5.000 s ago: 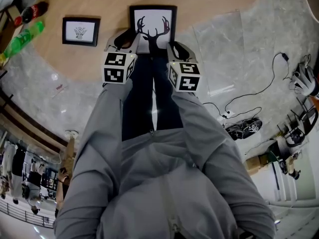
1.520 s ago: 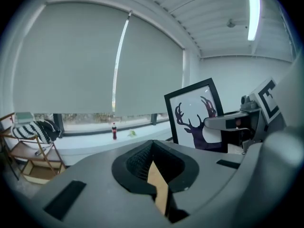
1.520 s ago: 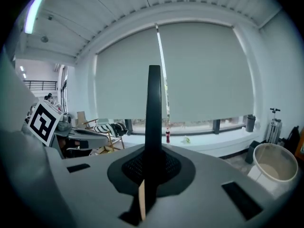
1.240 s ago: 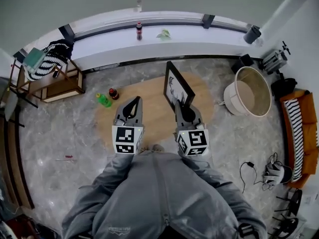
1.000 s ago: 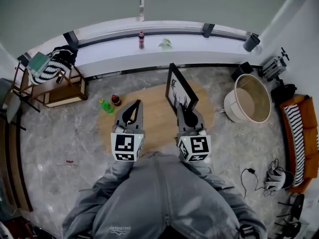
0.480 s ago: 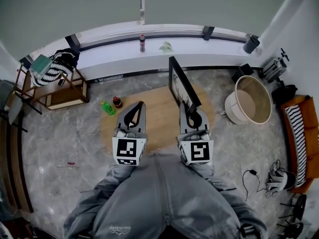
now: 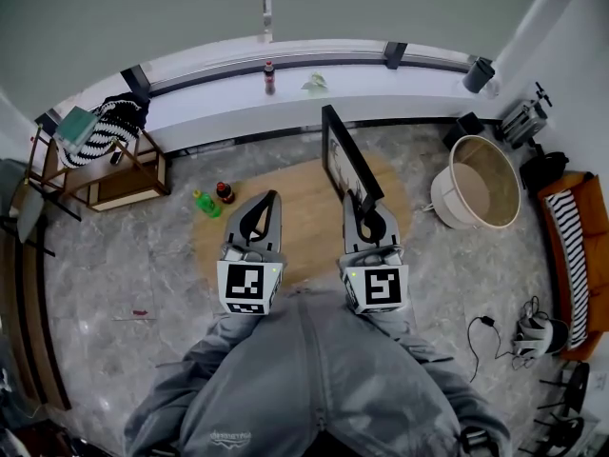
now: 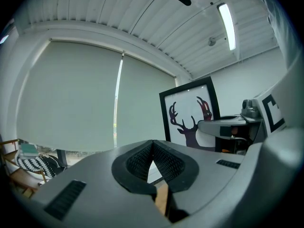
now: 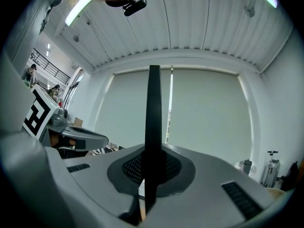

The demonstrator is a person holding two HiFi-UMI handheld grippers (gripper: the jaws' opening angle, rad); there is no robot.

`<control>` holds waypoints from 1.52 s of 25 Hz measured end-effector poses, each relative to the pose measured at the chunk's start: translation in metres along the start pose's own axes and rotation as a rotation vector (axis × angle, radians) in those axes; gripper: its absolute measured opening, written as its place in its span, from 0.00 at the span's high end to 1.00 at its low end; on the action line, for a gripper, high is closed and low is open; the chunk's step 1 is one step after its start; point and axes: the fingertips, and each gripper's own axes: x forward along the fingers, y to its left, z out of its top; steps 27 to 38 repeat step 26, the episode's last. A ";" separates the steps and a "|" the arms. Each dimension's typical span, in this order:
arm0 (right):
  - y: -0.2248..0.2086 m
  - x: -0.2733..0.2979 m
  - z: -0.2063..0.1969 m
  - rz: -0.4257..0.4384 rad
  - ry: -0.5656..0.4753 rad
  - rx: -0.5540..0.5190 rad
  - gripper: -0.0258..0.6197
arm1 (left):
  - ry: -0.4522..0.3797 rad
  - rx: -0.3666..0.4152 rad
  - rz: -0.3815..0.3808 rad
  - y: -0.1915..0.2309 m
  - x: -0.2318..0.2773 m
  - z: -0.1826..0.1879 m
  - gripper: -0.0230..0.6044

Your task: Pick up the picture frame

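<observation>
A black picture frame (image 7: 344, 156) with a dark deer-antler print stands upright in the air, clamped by its lower edge in my right gripper (image 7: 366, 208), which is shut on it. In the right gripper view the frame (image 9: 153, 127) shows edge-on as a thin black bar rising between the jaws. The left gripper view shows the frame's (image 8: 192, 114) face at the right. My left gripper (image 7: 263, 205) is shut with nothing in it, level beside the right one. Both hang above an oval wooden table (image 7: 295, 222).
Two bottles (image 7: 211, 199), one green and one dark, lie at the table's left end. A round tub (image 7: 478, 181) stands to the right, a wooden rack (image 7: 95, 160) with striped cloth to the left. A bottle (image 7: 269, 76) stands on the window ledge. A striped sofa (image 7: 580, 255) is far right.
Five seconds ago the frame lay flat on the table between both grippers. Since a second ago the right gripper has lifted it a little higher and turned it nearer edge-on.
</observation>
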 end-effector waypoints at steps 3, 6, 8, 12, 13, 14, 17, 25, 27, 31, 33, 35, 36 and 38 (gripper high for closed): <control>0.004 0.002 -0.005 0.014 0.023 0.020 0.90 | 0.001 -0.003 0.001 0.000 -0.002 -0.001 0.94; 0.014 0.007 -0.006 0.027 0.023 0.027 0.90 | 0.003 -0.001 0.002 0.007 -0.004 -0.004 0.94; 0.018 0.010 -0.005 0.033 0.016 0.030 0.90 | 0.002 0.000 0.003 0.010 -0.005 -0.004 0.94; 0.024 0.014 -0.004 0.044 0.013 0.035 0.90 | 0.001 -0.003 -0.003 0.014 -0.006 -0.004 0.94; 0.025 0.015 -0.005 0.044 0.015 0.040 0.90 | 0.001 -0.004 -0.003 0.015 -0.006 -0.004 0.93; 0.025 0.015 -0.006 0.042 0.018 0.046 0.90 | 0.001 -0.006 -0.004 0.015 -0.007 -0.005 0.94; 0.023 0.016 -0.006 0.038 0.023 0.048 0.90 | -0.001 -0.007 -0.006 0.016 -0.005 -0.004 0.94; 0.017 0.025 -0.015 0.037 0.040 0.055 0.90 | 0.005 -0.016 -0.013 0.018 0.007 -0.010 0.94; 0.016 0.026 -0.016 0.038 0.042 0.057 0.90 | 0.005 -0.015 -0.014 0.018 0.009 -0.010 0.94; 0.016 0.026 -0.016 0.038 0.042 0.057 0.90 | 0.005 -0.015 -0.014 0.018 0.009 -0.010 0.94; 0.016 0.026 -0.016 0.038 0.042 0.057 0.90 | 0.005 -0.015 -0.014 0.018 0.009 -0.010 0.94; 0.016 0.026 -0.016 0.038 0.042 0.057 0.90 | 0.005 -0.015 -0.014 0.018 0.009 -0.010 0.94; 0.016 0.026 -0.016 0.038 0.042 0.057 0.90 | 0.005 -0.015 -0.014 0.018 0.009 -0.010 0.94; 0.016 0.026 -0.016 0.038 0.042 0.057 0.90 | 0.005 -0.015 -0.014 0.018 0.009 -0.010 0.94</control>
